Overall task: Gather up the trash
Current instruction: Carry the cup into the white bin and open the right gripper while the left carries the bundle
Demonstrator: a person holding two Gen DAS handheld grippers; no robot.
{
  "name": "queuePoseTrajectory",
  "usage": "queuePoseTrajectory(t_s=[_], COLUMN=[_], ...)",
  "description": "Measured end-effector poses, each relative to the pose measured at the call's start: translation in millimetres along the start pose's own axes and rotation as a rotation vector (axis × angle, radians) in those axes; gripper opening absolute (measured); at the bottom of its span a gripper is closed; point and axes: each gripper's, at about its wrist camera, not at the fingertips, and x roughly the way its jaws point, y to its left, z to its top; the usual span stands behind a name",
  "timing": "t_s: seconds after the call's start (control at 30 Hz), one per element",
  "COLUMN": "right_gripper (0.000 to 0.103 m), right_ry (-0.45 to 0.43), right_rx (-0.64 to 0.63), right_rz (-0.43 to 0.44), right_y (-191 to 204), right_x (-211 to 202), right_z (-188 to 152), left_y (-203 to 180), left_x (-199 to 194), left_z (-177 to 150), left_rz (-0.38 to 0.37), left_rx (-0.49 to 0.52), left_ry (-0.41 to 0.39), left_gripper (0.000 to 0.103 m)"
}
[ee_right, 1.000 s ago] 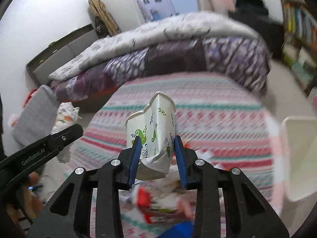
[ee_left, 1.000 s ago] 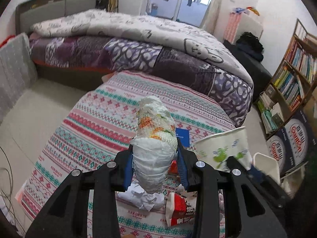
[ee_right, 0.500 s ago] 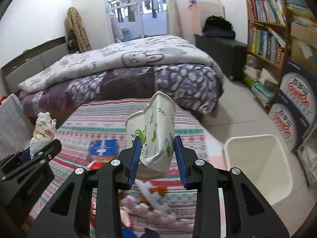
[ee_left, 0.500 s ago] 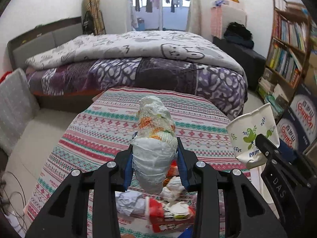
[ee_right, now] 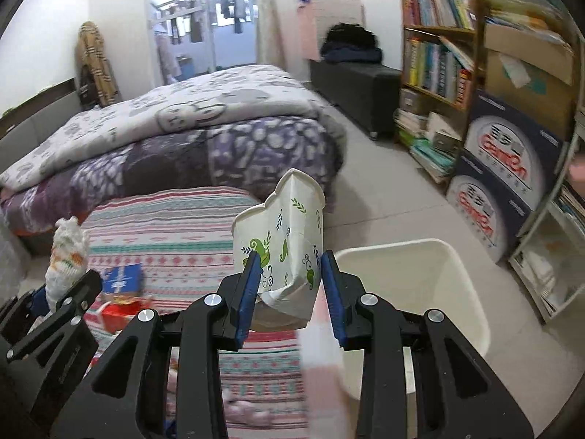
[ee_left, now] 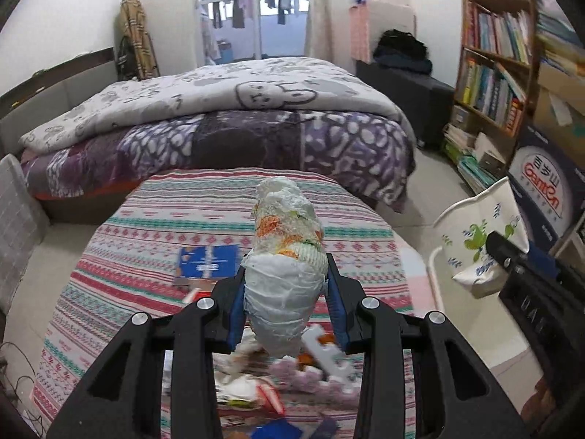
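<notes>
Both grippers pinch trash, the left gripper (ee_left: 285, 303) a wadded wrapper (ee_left: 285, 256), the right gripper (ee_right: 290, 285) a crushed paper cup (ee_right: 283, 241) that could slip short of the white bin (ee_right: 420, 281).

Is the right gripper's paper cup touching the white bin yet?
Apart. The right wrist view shows the cup clamped in the right gripper, held above the bin, not inside.

Soft daylight from balcony door (ee_left: 256, 11), fisheye-bent edges, blurred foreground

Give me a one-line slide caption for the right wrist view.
Right gripper carries a crushed paper cup beside the white trash bin, left gripper holding a wadded diaper.
</notes>
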Motion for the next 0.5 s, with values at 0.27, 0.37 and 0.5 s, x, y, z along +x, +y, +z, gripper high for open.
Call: queuePoseTrajectory(t_s=[0.27, 0.37, 0.5], right_gripper=[0.034, 0.043, 0.063], right_ry=[0.044, 0.056, 0.038], right_rx=[0.072, 0.11, 0.163], right_rz=[-0.08, -0.121, -0.175], right_y=[-51.3, -70.8, -93.6], right_x=[7.9, 8.9, 4.2], right_z=[2.1, 3.7, 5.1], left_y=[-42.0, -56.7, -77.9], left_x=[13.1, 19.1, 25.6], left_z=[-6.8, -10.0, -13.6], left_rz=[-0.11, -0.159, -0.218], left_rx=[0.038, 0.035, 0.029], left_ry=[0.034, 0.062, 0.093], left_gripper=[0.038, 0.038, 0.038])
